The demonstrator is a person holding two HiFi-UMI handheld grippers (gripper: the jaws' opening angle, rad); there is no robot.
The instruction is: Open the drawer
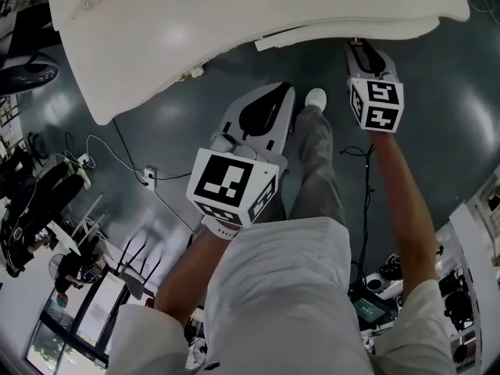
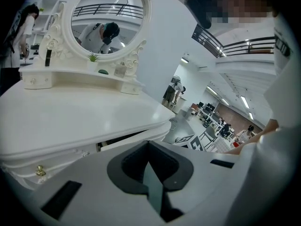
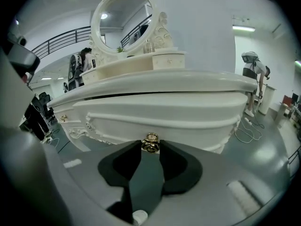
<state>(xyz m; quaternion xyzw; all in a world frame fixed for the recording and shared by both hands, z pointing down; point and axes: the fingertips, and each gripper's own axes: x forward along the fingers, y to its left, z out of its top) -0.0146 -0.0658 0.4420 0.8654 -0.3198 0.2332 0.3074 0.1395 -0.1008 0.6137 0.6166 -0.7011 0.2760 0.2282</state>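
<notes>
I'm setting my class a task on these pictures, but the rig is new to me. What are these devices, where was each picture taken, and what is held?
A person holds a two-jaw hand-held gripper in each hand; each carries a camera. The head view looks down from the person's head; the gripper views look along the jaws. Ahead stands a white dressing table with an oval mirror. The right hand-held gripper grips the gold knob of the drawer; the left hand-held gripper is shut, empty.
</notes>
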